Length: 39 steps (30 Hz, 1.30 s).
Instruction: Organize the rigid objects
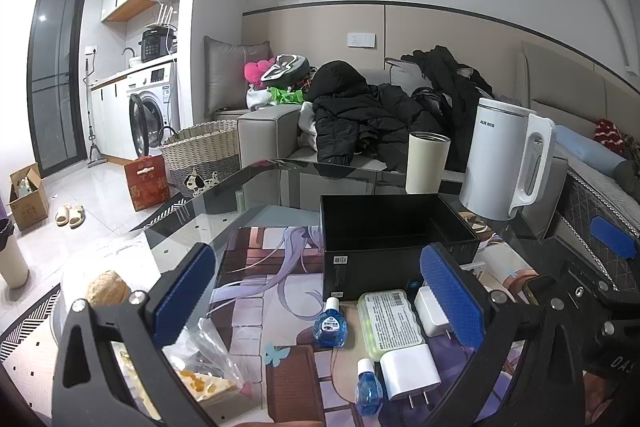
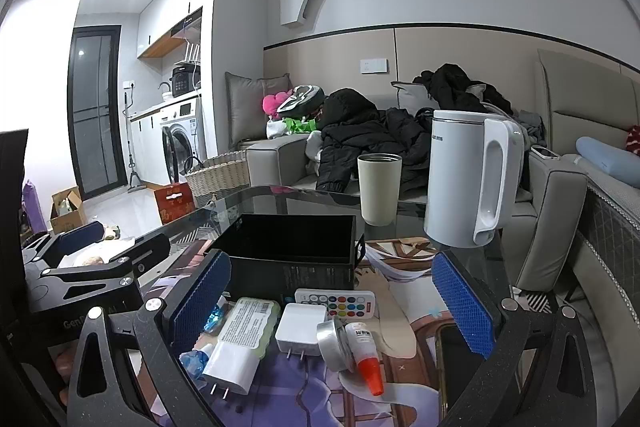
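Your left gripper [image 1: 320, 301] jaws wide apart, holding nothing; eye-drop bottle [image 1: 329, 323], green case [image 1: 390, 323], white charger [image 1: 409, 371] lie between pads. Your right gripper [image 2: 334, 301] also spread, nothing held; second charger [image 2: 300, 327], tape roll [image 2: 335, 343], glue tube [image 2: 366, 359] below, remote [image 2: 336, 303] beyond. Black box [image 2: 288, 247] just behind cluster.

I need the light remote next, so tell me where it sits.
In the right wrist view, the remote with coloured buttons lies on the printed mat, just in front of the black box, behind the white charger and silver tape roll.
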{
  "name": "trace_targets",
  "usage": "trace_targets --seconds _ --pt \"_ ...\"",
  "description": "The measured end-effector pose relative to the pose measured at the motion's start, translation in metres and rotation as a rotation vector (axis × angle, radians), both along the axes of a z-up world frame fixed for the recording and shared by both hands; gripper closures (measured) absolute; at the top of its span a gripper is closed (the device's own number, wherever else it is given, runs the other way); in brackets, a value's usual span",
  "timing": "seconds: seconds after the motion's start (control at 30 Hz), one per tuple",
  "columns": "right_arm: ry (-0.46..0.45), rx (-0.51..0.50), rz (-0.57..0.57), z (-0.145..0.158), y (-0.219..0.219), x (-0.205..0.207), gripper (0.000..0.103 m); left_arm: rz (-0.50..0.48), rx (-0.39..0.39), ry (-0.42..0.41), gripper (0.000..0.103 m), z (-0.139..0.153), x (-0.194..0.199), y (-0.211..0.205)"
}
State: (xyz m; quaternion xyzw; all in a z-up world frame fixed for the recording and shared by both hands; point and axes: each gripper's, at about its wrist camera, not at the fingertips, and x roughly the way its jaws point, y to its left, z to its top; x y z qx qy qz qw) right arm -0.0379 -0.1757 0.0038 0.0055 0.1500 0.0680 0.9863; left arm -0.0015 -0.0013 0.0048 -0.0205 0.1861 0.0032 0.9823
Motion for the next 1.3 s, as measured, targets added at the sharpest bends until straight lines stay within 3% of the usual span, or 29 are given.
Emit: trace_targets --seconds 1.3 --pt "-0.002 -0.006 0.004 0.0017 0.0007 -0.0014 0.001 -0.005 -0.021 0.008 0.000 0.0002 0.0032 0.0074"
